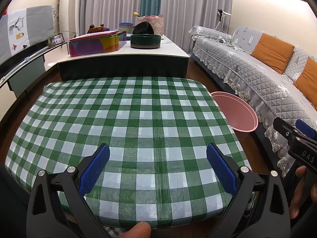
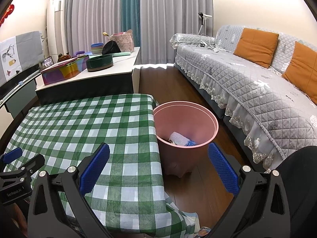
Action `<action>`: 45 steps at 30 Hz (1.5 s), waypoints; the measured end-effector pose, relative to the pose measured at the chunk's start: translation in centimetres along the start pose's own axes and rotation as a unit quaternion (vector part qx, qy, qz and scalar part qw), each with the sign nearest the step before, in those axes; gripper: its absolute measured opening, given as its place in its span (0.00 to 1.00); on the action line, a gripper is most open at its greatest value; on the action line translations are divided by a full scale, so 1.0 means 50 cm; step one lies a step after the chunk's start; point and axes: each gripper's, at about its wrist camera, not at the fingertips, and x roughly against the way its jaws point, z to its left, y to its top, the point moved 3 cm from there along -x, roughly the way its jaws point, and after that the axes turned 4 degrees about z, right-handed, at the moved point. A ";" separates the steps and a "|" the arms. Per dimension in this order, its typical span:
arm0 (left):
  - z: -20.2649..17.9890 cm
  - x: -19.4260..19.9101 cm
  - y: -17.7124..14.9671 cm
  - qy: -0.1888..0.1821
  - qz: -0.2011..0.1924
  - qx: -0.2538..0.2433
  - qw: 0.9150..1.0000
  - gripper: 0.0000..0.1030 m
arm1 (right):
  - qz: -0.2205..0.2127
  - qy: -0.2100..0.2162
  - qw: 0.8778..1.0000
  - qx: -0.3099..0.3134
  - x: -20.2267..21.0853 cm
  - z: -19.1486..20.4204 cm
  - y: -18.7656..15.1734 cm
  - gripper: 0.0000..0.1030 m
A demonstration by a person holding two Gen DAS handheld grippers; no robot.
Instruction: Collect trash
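Note:
A pink trash bin point(image 2: 186, 123) stands on the wood floor at the right edge of the table with the green checked cloth point(image 2: 89, 123). Inside it lie a white wrapper point(image 2: 179, 137) and a blue scrap point(image 2: 191, 143). My right gripper point(image 2: 158, 158) is open and empty, held over the table's right edge, near the bin. My left gripper point(image 1: 158, 158) is open and empty over the near part of the cloth point(image 1: 126, 119). The bin's rim point(image 1: 237, 113) shows at the right in the left wrist view. No trash shows on the cloth.
A low white table point(image 2: 111, 69) behind holds a colourful box point(image 2: 63, 69), a dark green bowl point(image 2: 100, 62) and other items. A grey quilted sofa point(image 2: 247, 87) with orange cushions runs along the right. Wood floor point(image 2: 158, 79) lies between.

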 end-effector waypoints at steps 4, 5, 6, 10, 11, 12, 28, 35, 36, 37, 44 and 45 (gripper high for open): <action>-0.002 0.000 0.000 0.001 -0.001 -0.001 1.000 0.92 | 0.000 0.000 1.000 0.000 0.000 -0.001 0.000 0.95; -0.003 0.000 0.000 0.003 -0.001 -0.003 1.000 0.92 | 0.000 0.000 1.000 0.000 0.000 -0.001 0.000 0.95; -0.003 0.000 0.001 0.004 -0.001 -0.004 1.000 0.92 | 0.000 0.000 1.000 0.000 0.000 -0.001 0.000 0.95; -0.005 0.000 0.002 0.006 -0.003 -0.007 1.000 0.92 | 0.000 -0.001 1.000 0.000 0.000 -0.001 0.000 0.95; -0.005 0.000 0.002 0.006 -0.003 -0.007 1.000 0.92 | 0.000 -0.001 1.000 0.000 0.000 -0.001 0.000 0.95; -0.006 0.000 0.002 0.006 -0.002 -0.007 1.000 0.92 | 0.001 -0.001 1.000 0.000 0.000 -0.002 0.000 0.95; -0.008 -0.005 0.001 0.003 0.001 -0.006 1.000 0.92 | 0.000 0.000 1.000 0.001 0.000 -0.002 0.000 0.95; -0.014 -0.008 -0.002 -0.006 0.001 -0.010 1.000 0.92 | 0.000 0.000 1.000 0.001 0.000 -0.002 0.000 0.95; -0.013 -0.008 -0.003 -0.007 0.001 -0.009 1.000 0.92 | 0.000 0.000 1.000 0.001 0.000 -0.002 0.000 0.95; -0.013 -0.007 -0.004 -0.011 -0.001 -0.007 1.000 0.92 | 0.000 0.000 1.000 0.000 0.000 -0.002 0.000 0.95; -0.010 -0.008 -0.004 -0.014 0.000 -0.006 1.000 0.92 | 0.000 0.000 1.000 0.001 -0.001 -0.001 0.000 0.95; -0.010 -0.010 -0.004 -0.012 0.002 -0.005 1.000 0.92 | 0.001 0.000 1.000 0.001 -0.001 -0.003 0.000 0.95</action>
